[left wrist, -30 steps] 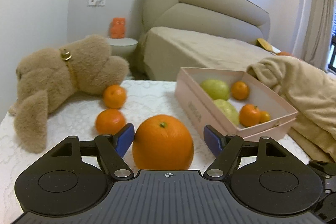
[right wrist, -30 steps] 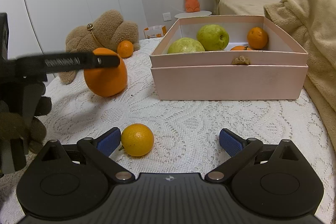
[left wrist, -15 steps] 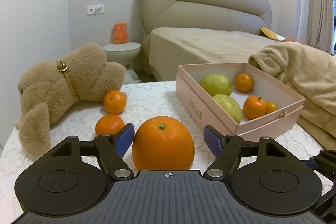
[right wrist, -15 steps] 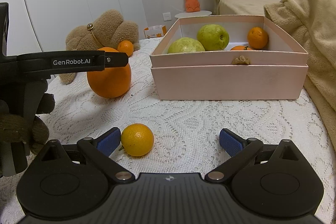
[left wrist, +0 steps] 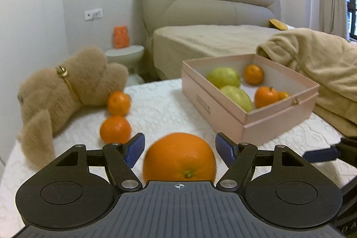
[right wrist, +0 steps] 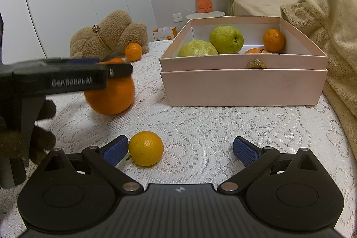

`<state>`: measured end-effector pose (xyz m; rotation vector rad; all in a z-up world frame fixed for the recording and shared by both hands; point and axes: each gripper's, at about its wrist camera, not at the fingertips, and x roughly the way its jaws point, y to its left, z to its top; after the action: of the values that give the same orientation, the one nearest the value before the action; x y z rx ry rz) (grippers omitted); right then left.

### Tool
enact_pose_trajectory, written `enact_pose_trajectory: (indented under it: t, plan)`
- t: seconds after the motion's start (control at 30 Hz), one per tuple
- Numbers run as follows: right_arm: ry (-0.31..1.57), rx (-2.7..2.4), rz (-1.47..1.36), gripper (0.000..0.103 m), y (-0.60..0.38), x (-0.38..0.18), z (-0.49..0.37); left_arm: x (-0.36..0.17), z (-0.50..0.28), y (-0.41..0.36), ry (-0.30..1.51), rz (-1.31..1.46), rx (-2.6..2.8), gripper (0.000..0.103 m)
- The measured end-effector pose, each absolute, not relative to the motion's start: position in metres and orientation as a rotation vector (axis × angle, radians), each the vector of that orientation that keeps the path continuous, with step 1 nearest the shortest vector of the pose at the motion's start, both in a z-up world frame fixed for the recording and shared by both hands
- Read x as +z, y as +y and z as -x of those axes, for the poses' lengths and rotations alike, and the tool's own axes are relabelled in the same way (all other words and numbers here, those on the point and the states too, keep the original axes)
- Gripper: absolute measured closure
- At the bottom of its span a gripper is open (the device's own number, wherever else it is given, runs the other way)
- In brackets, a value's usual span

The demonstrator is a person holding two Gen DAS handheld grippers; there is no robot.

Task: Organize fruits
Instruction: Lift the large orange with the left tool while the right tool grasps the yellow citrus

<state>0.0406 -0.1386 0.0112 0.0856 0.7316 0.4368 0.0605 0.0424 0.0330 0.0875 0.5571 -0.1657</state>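
A large orange [left wrist: 178, 156] sits between the open fingers of my left gripper [left wrist: 179, 147], with gaps on both sides; it looks tilted, stem toward the camera. It also shows in the right wrist view [right wrist: 110, 93], resting on the lace cloth behind the left gripper's finger [right wrist: 67, 77]. My right gripper [right wrist: 179, 150] is open; a small yellow-orange citrus [right wrist: 145, 148] lies just inside its left finger. The pink box [right wrist: 243, 86] holds two green guavas [right wrist: 226, 39] and several small oranges [right wrist: 273, 40]. Two mandarins [left wrist: 115, 129] lie by the teddy bear.
A brown teddy bear [left wrist: 64, 86] lies at the table's far left. A beige blanket [right wrist: 330, 41] is heaped right of the box. A bed [left wrist: 212, 37] and a small round side table with an orange toy [left wrist: 121, 36] stand beyond.
The left gripper has risen and tipped over the large orange, which has rolled so its stem faces the camera. The right gripper and small citrus have not moved.
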Motion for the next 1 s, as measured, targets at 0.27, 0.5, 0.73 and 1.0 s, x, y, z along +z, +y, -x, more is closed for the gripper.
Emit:
enact_pose_trajectory:
  t: [0.27, 0.5, 0.73, 1.0]
  plan:
    - [0.732, 0.437, -0.086, 0.003, -0.139, 0.011, -0.041, 0.026, -0.050, 0.051, 0.601, -0.065, -0.180, 0.025]
    - [0.733, 0.437, -0.086, 0.003, -0.139, 0.011, -0.041, 0.019, -0.046, 0.051, 0.672, -0.016, -0.218, 0.025]
    - [0.734, 0.438, -0.086, 0.002, -0.139, 0.010, -0.041, 0.015, -0.045, 0.047, 0.678, -0.015, -0.230, 0.026]
    - [0.745, 0.445, -0.085, 0.001, -0.138, 0.010, -0.041, 0.016, -0.059, 0.060, 0.633, -0.007, -0.212, 0.026]
